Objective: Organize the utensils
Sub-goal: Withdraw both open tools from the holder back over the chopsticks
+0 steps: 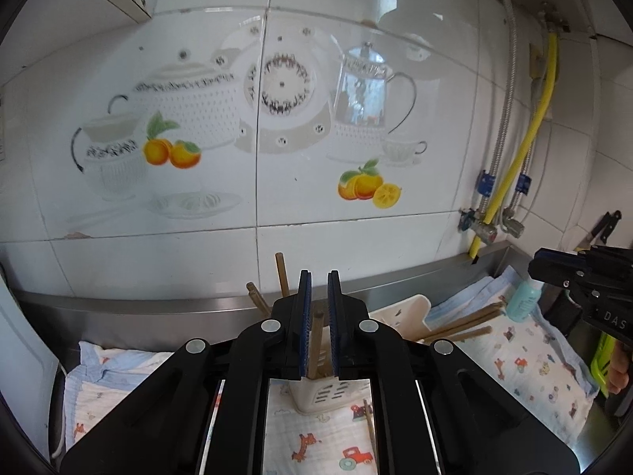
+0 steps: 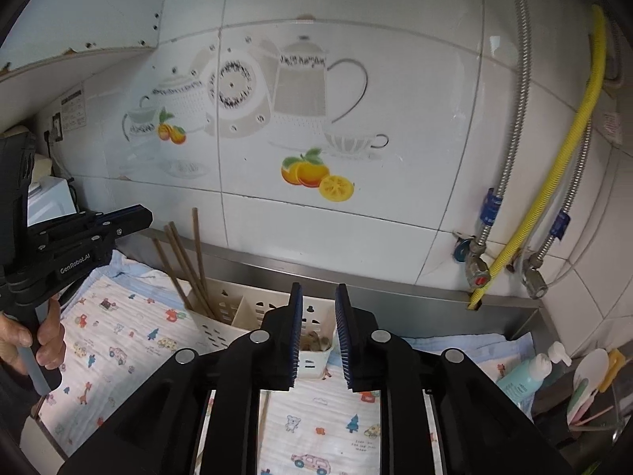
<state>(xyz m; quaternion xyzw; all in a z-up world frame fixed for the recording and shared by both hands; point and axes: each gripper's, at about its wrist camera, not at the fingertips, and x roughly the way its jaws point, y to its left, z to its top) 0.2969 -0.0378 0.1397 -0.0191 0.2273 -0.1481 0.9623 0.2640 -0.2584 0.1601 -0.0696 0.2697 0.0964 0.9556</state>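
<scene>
Here we see the left hand-held gripper [image 1: 319,277] nearly closed around one brown chopstick [image 1: 315,340] standing in the cream utensil holder [image 2: 237,316]; the right hand-held gripper [image 2: 319,291] hovers spread, empty, above it.

I read "GenRobot.AI" on the side of my left claw [image 2: 130,217], off to the left of my right claw [image 2: 318,336]. The right claw's side shows "DAS".
</scene>
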